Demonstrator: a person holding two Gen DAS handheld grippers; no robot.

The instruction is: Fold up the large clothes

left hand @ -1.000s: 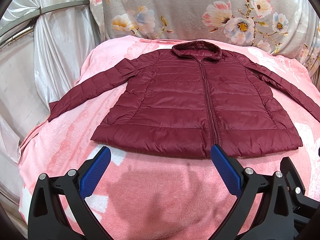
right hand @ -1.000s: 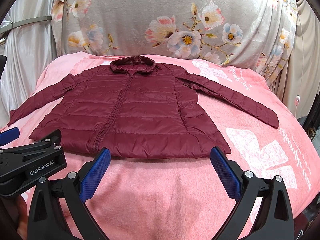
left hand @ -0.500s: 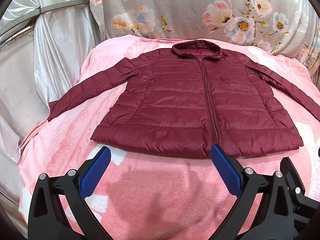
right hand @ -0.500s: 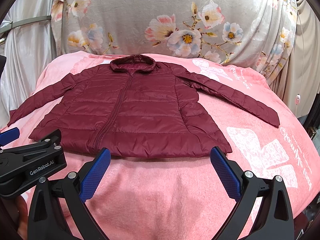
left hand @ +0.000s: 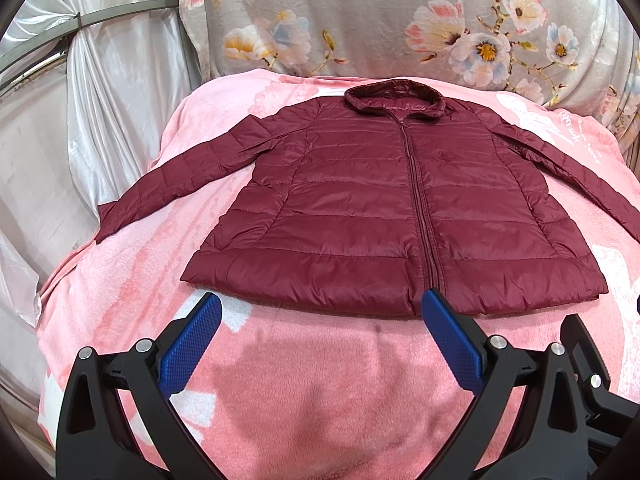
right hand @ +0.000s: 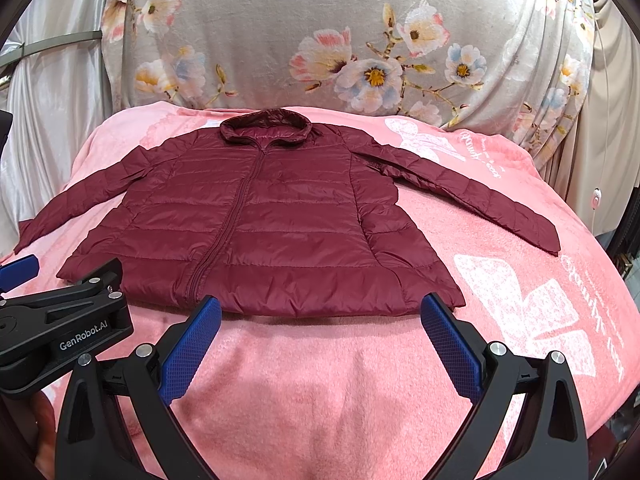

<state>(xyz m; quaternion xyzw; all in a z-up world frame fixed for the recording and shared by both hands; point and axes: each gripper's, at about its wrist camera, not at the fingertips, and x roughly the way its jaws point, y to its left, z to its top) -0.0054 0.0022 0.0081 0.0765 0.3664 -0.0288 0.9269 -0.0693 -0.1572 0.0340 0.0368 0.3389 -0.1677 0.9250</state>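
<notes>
A pink fleece blanket (left hand: 304,392) covers the surface, with grey floral fabric (right hand: 360,40) draped across the top of the frame and silvery curtain (left hand: 100,120) at upper left. The maroon puffer jacket (left hand: 384,216) lies flat at centre, zipped, sleeves spread. The left claw (left hand: 320,312) and right claw (right hand: 320,312) are both spread wide, holding nothing, low in the frame, just short of the hem.

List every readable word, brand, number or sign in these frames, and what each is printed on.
"GenRobot.AI": white lettering on the left gripper's black body, seen in the right wrist view.
White script on the pink blanket, beside the white printed motifs: too small and skewed to read.
Maroon jacket: no legible label.
</notes>
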